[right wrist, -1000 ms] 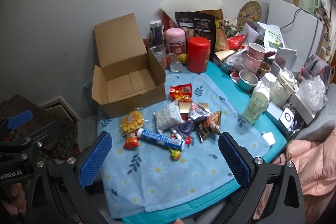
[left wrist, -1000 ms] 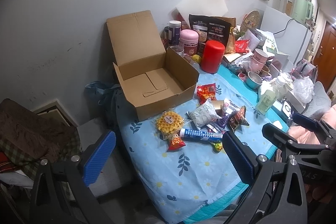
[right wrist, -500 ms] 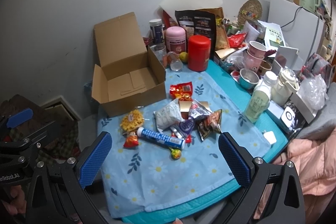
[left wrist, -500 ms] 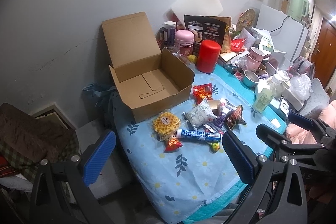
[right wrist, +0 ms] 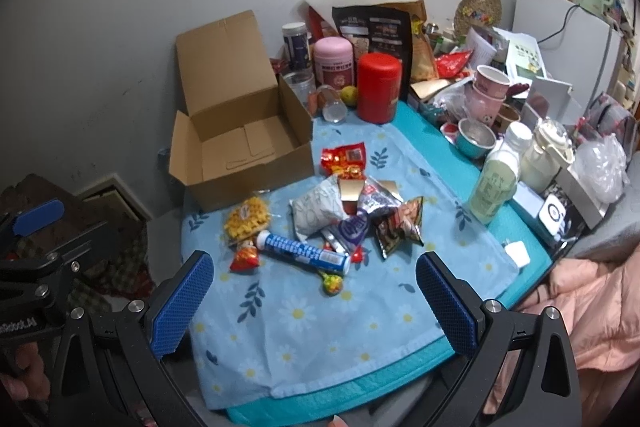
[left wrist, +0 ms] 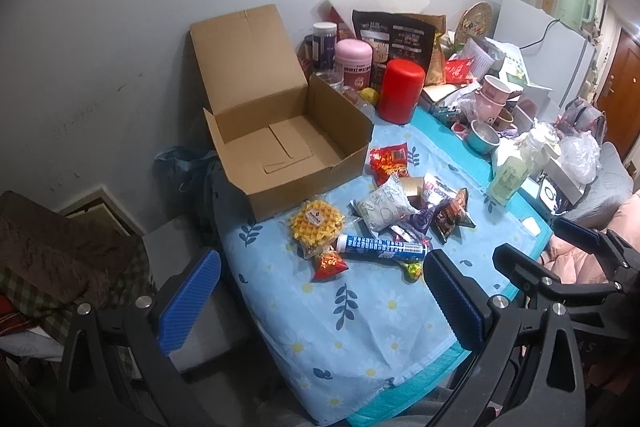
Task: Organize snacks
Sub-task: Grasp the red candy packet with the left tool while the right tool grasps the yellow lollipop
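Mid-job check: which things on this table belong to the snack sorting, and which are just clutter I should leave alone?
For the job:
- open cardboard box, nothing in it
- yellow waffle pack
- blue-and-white tube
- white pouch
- red packet
- dark triangular bag
- small red sachet

Lying about:
- red canister
- pink jar
- green bottle
- metal bowl
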